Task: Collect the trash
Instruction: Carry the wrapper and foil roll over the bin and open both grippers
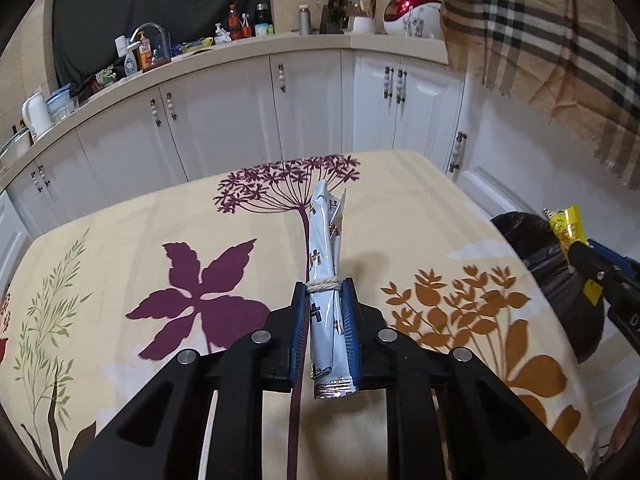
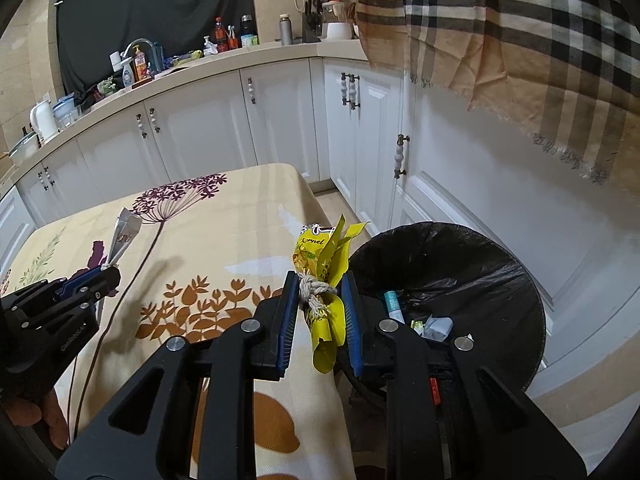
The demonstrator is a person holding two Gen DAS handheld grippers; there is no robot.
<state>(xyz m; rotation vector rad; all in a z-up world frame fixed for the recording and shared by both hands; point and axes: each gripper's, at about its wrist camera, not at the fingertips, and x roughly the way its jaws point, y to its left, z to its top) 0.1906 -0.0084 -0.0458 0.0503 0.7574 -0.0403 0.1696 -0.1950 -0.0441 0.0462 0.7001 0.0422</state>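
Yellow wrapper (image 2: 325, 280) inside right claw (image 2: 318, 300) (string-tied)

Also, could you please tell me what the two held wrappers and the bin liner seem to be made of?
Blue wrapper: probably glossy foil-backed plastic; silver shows at its edges. Yellow wrapper: thin shiny plastic film, curling. Bin liner: thin black plastic, wrinkled and glinting.

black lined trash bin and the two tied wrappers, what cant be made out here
- Black-lined trash bin: right wrist view, near rim hidden by the right gripper; left wrist view, cut by the edge.
- Yellow tied snack wrapper: crumpled, print mostly unreadable.
- Pale blue rolled wrapper: left gripper pads cover its sides; markings too small.
- Bin's litter: too small to identify.
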